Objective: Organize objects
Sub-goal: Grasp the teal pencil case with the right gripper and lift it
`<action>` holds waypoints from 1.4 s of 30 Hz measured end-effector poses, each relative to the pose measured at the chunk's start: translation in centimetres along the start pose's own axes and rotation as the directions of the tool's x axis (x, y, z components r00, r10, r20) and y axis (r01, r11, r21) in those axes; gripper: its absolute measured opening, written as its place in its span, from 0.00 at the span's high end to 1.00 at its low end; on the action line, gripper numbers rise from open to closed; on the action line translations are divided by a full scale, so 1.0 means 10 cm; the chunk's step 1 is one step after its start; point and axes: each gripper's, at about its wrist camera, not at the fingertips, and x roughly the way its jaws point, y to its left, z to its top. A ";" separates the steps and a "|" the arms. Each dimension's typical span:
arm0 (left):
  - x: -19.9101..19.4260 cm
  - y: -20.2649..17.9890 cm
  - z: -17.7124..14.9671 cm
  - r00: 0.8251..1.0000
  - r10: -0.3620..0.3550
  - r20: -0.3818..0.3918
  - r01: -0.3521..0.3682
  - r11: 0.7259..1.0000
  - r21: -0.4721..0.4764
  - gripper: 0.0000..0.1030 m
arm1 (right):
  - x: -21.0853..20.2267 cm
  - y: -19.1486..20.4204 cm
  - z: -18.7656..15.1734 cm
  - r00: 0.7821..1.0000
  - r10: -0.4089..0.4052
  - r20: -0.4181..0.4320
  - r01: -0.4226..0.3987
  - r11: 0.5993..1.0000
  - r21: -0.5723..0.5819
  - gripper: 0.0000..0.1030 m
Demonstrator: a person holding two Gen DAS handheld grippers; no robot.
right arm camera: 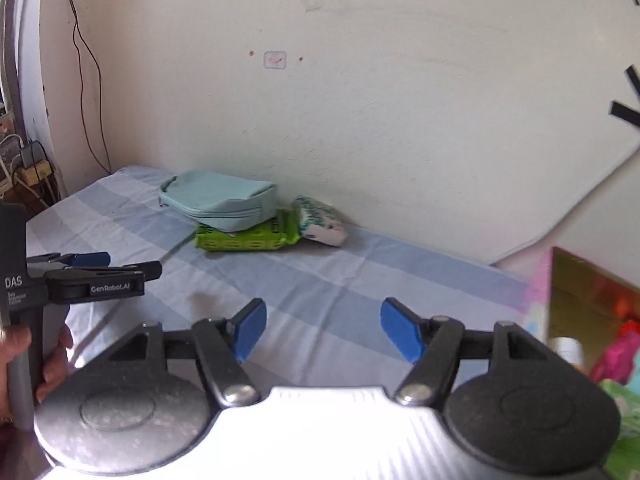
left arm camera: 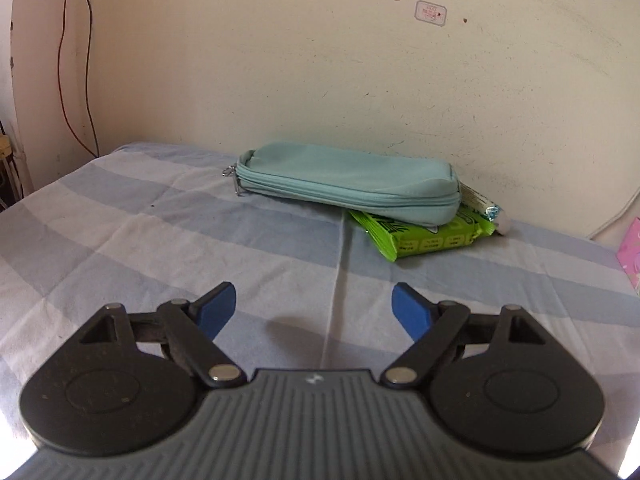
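Ahead of your wide, empty left gripper (left arm camera: 314, 308) and right gripper (right arm camera: 323, 328), the pouch (left arm camera: 348, 182) lies crosswise, zipper facing you

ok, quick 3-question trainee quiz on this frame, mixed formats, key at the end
1. True or false: the light blue pouch lies partly on top of the green packet.
2. Multiple choice: the left gripper holds A) the pouch, B) the packet, C) nothing.
3. Fill in: behind the green packet, next to the wall, lies a white ____ with green print.

Key: 1 true; 2 C, both it and the right gripper stand open over the striped sheet; 3 packet.
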 end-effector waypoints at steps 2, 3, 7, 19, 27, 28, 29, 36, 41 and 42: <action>0.03 0.00 0.00 1.000 -0.001 -0.022 0.002 1.000 0.019 0.16 | 0.23 0.12 0.10 0.999 0.051 -0.011 -0.050 0.997 0.055 0.36; 0.04 0.01 0.00 0.999 -0.008 -0.033 0.008 1.000 0.014 0.16 | 0.33 0.15 0.15 0.997 0.078 -0.014 -0.076 0.993 0.087 0.36; 0.09 0.10 -0.01 0.998 -0.023 -0.062 0.022 1.000 -0.017 0.16 | 0.81 0.26 0.43 0.990 0.141 -0.022 -0.132 0.962 0.238 0.37; 0.20 0.18 0.02 0.993 -0.059 -0.100 0.054 0.997 -0.051 0.14 | 1.78 0.19 0.77 0.988 0.131 -0.077 -0.085 0.896 0.436 0.35; 0.21 0.21 0.03 0.992 -0.071 -0.101 0.064 0.996 -0.066 0.12 | 1.78 0.34 0.76 0.995 0.092 -0.035 -0.075 0.939 0.336 0.52; 0.22 0.21 0.03 0.992 -0.072 -0.101 0.066 0.996 -0.067 0.12 | 1.75 0.37 0.76 0.996 0.082 -0.021 -0.071 0.945 0.319 0.55; 0.22 0.21 0.04 0.992 -0.074 -0.100 0.067 0.995 -0.068 0.12 | 1.71 0.38 0.75 0.997 0.077 -0.007 -0.071 0.949 0.307 0.58; 0.23 0.22 0.03 0.992 -0.079 -0.098 0.072 0.994 -0.076 0.12 | 1.25 0.49 0.61 0.992 0.091 0.091 -0.109 0.970 0.219 0.66; 0.23 0.22 0.03 0.992 -0.079 -0.098 0.071 0.995 -0.077 0.12 | 0.72 0.37 0.29 0.984 0.093 0.151 -0.122 0.973 0.195 0.67; 0.23 0.22 0.03 0.992 -0.079 -0.098 0.072 0.994 -0.078 0.12 | 0.62 0.31 0.22 0.984 0.096 0.152 -0.126 0.972 0.200 0.67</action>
